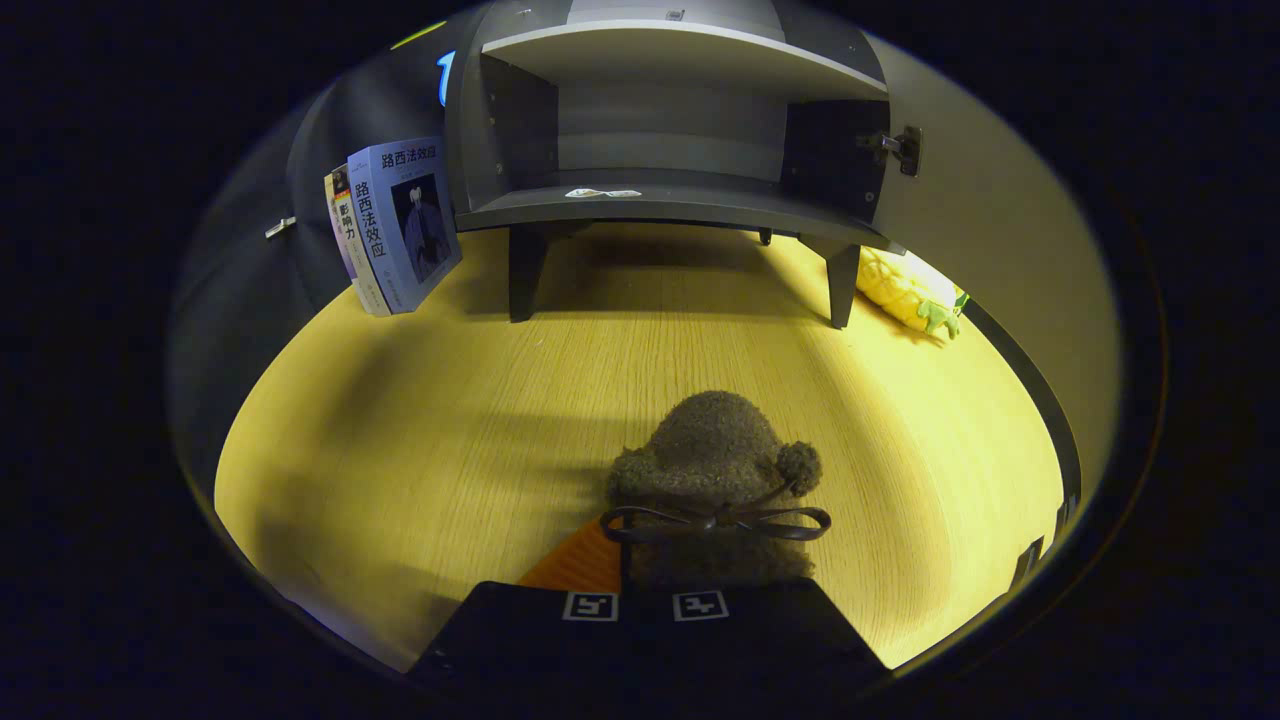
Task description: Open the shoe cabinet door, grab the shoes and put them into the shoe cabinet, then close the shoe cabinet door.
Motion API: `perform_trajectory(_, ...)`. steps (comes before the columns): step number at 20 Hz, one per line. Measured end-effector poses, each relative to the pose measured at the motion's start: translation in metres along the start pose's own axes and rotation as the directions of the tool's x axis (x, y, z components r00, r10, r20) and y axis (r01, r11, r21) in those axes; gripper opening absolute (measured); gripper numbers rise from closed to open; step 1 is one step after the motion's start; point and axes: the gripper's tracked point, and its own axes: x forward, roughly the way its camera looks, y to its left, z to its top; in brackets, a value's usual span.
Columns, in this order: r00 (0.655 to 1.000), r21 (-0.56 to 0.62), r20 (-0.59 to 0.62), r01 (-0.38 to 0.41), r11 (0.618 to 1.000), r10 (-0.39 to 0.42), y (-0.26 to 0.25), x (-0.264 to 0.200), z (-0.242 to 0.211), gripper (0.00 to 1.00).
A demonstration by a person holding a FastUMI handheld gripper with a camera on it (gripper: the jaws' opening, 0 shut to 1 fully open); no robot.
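Gripper view: shoe cabinet [670,205] stands on short legs on the yellow wood-grain tabletop [420,420], well ahead of the fingers. Cabinet door [985,230] already swung open to the right, hinge [897,148] visible on the inner side wall, so the opening step looks done. Lower shelf bare apart from a small pale sticker or scrap [602,193]; no shoe inside yet. Fuzzy brown slipper-type shoe [715,470] with a pom-pom [798,466] and dark bow [716,522] sits right at the gripper [645,585], between the fingers, toe pointing toward the cabinet. The finger bodies look drawn close together and the shoe seems held between them, but the tips are hidden under the fuzz, so I cannot tell for sure that both press on it; whether the shoe is lifted or resting on the tabletop is also unclear. Two books [395,230] lean just left of the cabinet, a yellow plush toy [910,290] lies by its right leg. Judgement: roughly a third in, grab underway or just made. Left: carry the shoe to the shelf, release, close the door.
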Motion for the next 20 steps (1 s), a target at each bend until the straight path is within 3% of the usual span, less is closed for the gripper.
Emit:
perform_trajectory(7,0.999,0.013,-0.043,0.026,1.000,-0.025,-0.014,-0.025,0.023,0.05)
perform_trajectory(20,0.997,0.063,0.080,0.013,0.998,-0.018,-0.009,-0.143,0.185,0.05)
